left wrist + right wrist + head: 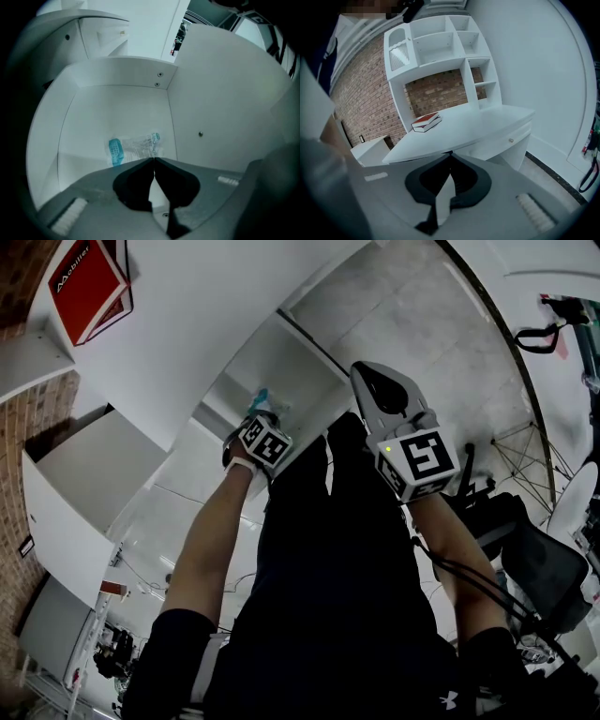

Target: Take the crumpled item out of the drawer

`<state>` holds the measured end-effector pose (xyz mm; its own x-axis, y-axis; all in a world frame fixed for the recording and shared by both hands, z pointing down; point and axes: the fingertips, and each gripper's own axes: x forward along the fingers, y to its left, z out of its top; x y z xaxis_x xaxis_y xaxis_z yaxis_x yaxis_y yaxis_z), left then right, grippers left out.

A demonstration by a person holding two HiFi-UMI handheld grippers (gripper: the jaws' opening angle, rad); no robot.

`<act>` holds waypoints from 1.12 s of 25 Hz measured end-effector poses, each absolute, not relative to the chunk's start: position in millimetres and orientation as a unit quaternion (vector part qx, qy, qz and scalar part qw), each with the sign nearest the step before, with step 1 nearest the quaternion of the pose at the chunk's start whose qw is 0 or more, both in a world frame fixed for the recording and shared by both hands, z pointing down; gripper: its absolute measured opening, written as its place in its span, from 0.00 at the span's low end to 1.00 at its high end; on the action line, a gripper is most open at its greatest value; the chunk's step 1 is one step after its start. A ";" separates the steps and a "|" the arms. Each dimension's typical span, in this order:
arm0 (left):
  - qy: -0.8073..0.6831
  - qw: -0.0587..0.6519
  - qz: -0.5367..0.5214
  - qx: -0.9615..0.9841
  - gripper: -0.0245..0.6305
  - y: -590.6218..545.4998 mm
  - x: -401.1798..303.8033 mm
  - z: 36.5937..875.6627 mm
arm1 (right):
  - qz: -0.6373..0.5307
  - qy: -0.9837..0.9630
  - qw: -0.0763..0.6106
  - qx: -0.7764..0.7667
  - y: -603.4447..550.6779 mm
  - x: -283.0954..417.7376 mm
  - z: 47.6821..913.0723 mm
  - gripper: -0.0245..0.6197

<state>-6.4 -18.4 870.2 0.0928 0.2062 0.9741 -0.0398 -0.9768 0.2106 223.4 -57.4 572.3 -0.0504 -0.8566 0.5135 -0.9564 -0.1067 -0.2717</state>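
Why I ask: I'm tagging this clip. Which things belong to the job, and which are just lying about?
Job: crumpled wrapper; drawer; left hand-held gripper, closed on the wrapper's edge.
Lying about: red book; desk; shelf unit; office chair; right hand-held gripper, shut, empty.

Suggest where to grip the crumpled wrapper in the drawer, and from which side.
Pinch the crumpled wrapper at its near, clear-film edge, not the large teal-printed end. Coming steeply from above into the open drawer looks best: the wrapper lies flat on the floor close to the right wall, so the walls block a sideways approach. The left tool is shut right at that edge.
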 end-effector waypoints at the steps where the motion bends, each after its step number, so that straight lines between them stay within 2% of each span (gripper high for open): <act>1: 0.052 0.098 0.667 0.737 0.05 -19.3 -6.3 867.7 | 0.289 -0.669 0.086 0.679 -60.3 220.0 571.6 0.04; 12: -0.038 0.121 0.592 0.796 0.05 -51.5 -3.2 814.9 | 0.279 -0.713 0.100 0.635 -81.9 183.3 562.9 0.04; 28: -0.197 0.127 0.393 0.889 0.05 -82.6 2.8 632.1 | 0.253 -0.776 0.109 0.568 -118.2 125.2 533.5 0.04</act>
<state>2.8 -82.6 632.1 0.6131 -0.2501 0.7494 -0.4500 -0.8902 0.0711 125.2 -118.2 533.5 -0.3318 -0.8257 0.4562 -0.9360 0.2282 -0.2679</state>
